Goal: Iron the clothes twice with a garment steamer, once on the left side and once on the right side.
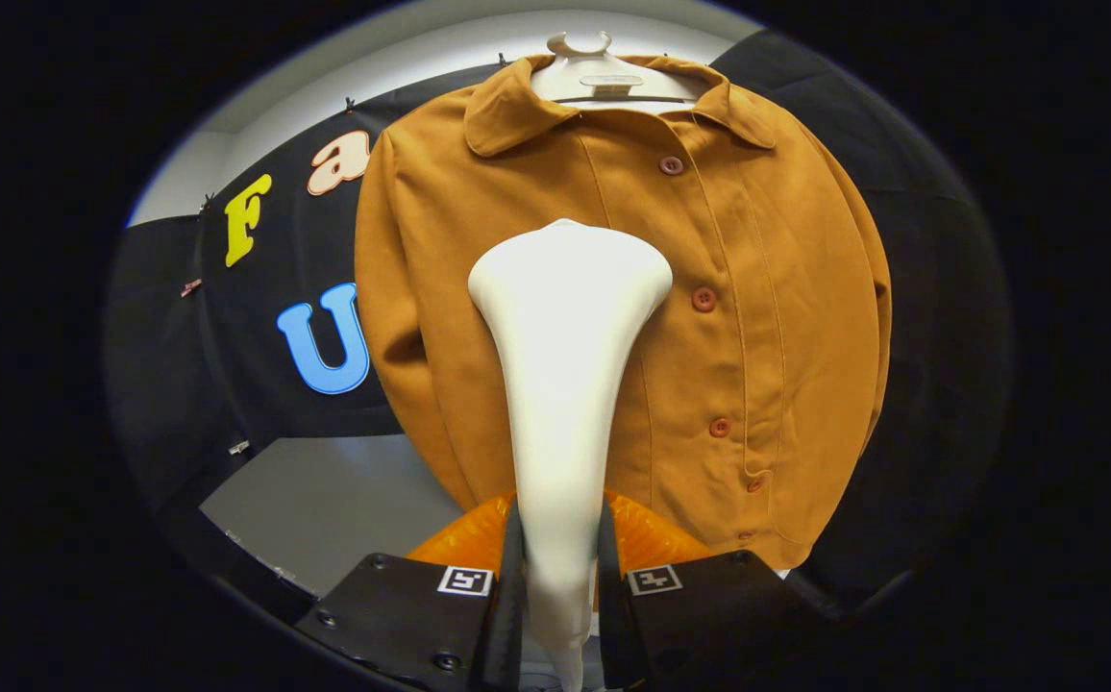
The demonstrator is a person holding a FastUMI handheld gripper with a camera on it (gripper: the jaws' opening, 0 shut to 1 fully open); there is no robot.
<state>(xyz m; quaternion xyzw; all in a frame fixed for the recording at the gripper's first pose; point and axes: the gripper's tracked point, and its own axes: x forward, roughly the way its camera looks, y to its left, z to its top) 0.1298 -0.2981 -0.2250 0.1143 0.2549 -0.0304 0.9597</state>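
Note:
A mustard-brown buttoned jacket (757, 317) hangs on a white hanger (602, 77) in front of the booth's black wall. My gripper (561, 557) is shut on the handle of a white garment steamer (565, 317), both fingers pressing its narrow neck. The steamer stands upright between the fingers, and its wide head lies against the jacket's left half, just beside the button row at chest height. The part of the jacket behind the steamer is hidden.
A grey tabletop (325, 509) lies below and to the left of the jacket. The black cloth wall (258, 327) stands behind it, with a pale wall strip (325, 86) above.

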